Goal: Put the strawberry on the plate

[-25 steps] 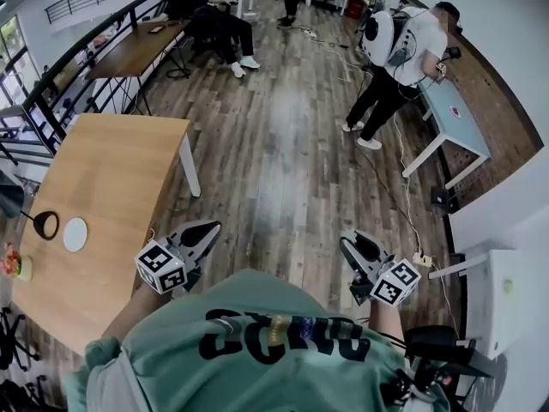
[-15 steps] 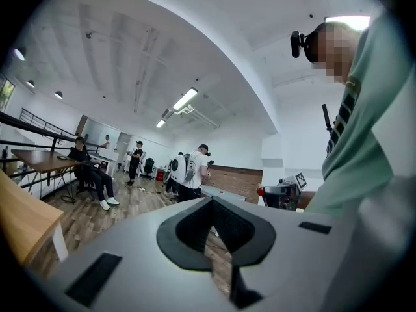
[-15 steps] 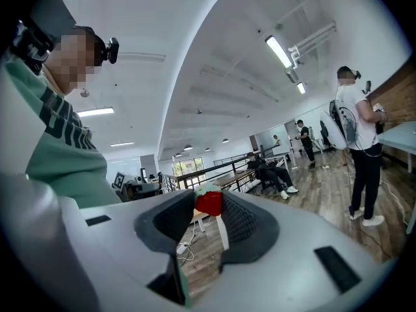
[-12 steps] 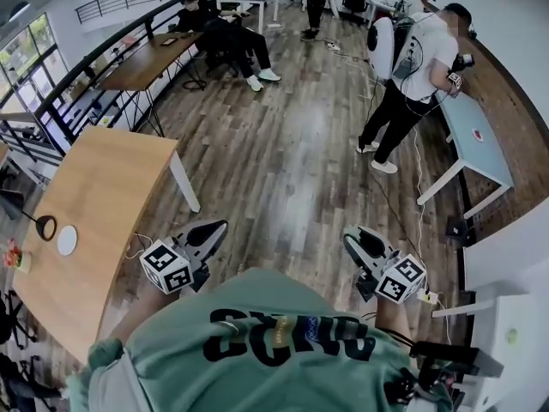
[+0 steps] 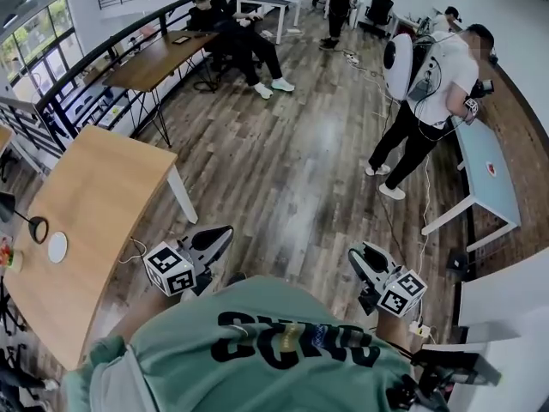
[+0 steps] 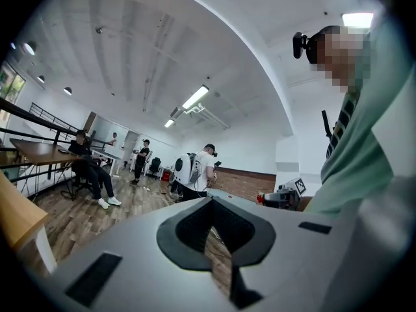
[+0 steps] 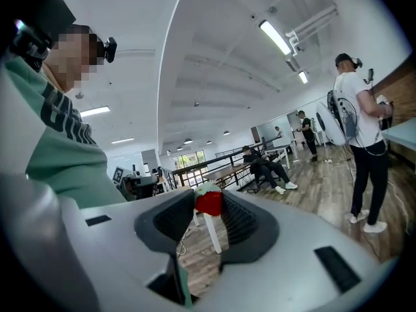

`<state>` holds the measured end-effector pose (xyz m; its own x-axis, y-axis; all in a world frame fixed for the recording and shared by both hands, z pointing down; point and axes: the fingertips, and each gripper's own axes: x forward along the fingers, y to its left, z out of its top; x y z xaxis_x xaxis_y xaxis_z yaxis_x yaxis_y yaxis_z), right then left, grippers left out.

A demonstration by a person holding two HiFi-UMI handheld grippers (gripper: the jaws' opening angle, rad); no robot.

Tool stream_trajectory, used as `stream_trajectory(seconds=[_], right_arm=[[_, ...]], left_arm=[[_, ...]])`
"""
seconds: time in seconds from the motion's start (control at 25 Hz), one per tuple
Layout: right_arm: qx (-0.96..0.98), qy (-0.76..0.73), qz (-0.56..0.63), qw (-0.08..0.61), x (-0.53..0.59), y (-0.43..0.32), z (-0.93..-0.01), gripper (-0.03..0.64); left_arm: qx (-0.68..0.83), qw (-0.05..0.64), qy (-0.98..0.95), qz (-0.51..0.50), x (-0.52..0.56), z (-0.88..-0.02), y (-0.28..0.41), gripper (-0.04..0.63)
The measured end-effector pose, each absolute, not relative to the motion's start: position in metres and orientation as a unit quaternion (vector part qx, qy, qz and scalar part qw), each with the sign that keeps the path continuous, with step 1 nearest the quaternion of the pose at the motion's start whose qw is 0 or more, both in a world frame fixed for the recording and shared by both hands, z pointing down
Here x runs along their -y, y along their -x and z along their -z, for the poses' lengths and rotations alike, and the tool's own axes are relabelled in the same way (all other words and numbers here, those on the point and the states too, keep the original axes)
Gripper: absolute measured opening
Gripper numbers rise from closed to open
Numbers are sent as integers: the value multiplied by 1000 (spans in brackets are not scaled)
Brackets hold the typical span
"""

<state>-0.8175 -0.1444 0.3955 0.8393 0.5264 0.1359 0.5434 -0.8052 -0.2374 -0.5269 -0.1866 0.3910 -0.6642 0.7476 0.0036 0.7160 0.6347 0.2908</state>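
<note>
Wood-floored office, right gripper (image 7: 207, 207) clamping strawberry (image 7: 209, 202), shirt lettering (image 5: 292, 340) unreadable

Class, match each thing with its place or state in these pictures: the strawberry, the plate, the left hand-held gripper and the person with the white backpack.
Things:
1. strawberry
2. plate
3. left hand-held gripper
4. person with the white backpack

Places or states:
A. on the wooden table
B. jaws together, nothing between them
C. standing on the floor beside a pale long table
D. gripped in the right hand-held gripper

Pairs: 1-D, 2-A, 3-B, 4-C
</note>
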Motion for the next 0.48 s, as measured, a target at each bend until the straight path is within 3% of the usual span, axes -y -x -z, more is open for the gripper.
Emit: stream_trajectory(seconds=[0.16,0.48], right_arm=[[292,948,33,118,75,778,-377,135],[307,947,38,86,-51,694,-350,135]], left_arm=[[-905,92,-392,-135,113,-388,490,3],[-927,90,-347,-109,-42,-368,419,3]])
